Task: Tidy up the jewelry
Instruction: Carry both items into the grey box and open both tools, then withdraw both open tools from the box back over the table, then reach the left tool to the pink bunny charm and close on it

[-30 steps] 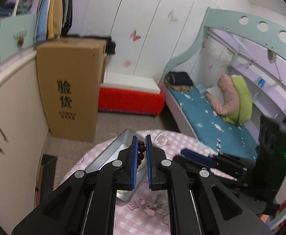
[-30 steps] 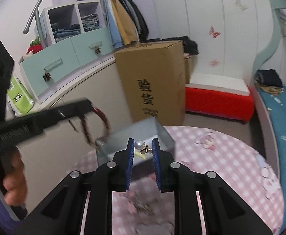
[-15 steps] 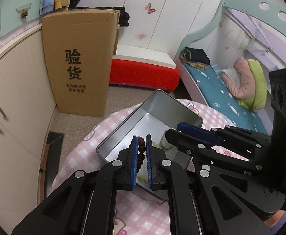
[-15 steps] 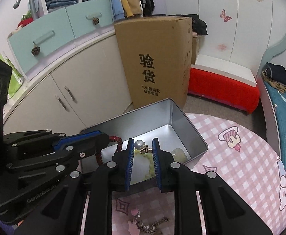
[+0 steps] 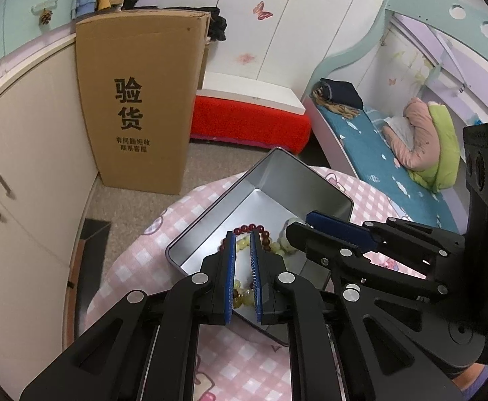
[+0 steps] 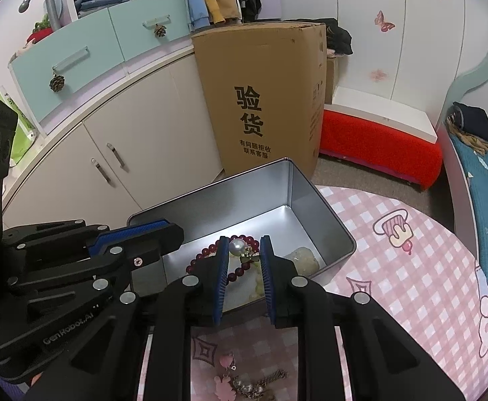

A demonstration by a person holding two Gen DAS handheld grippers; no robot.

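A silver metal tin (image 5: 314, 183) (image 6: 311, 200) stands on the pink checked table. A dark red bead bracelet (image 5: 249, 228) (image 6: 207, 254) lies in it on pale green beads (image 5: 240, 295) (image 6: 260, 282). My left gripper (image 5: 242, 239) hangs over the tin, slightly open and empty, the red bracelet below its tips. My right gripper (image 6: 244, 245) is shut on a pearl earring (image 6: 236, 246) with a gold fitting, held just above the tin. Each gripper shows in the other's view: the right one (image 5: 306, 224), the left one (image 6: 163, 230).
More jewelry, pink charms and a chain (image 6: 244, 379), lies on the table (image 6: 394, 267) near me. A tall cardboard box (image 5: 137, 100) stands on the floor beyond the table, with cabinets (image 6: 110, 153) left, a red bench (image 5: 247, 123) and a bed (image 5: 377, 153) right.
Both grippers moved down over the tin. My left gripper opened a little and let go of the red bead bracelet, which now lies in the tin. The right still holds the pearl earring.
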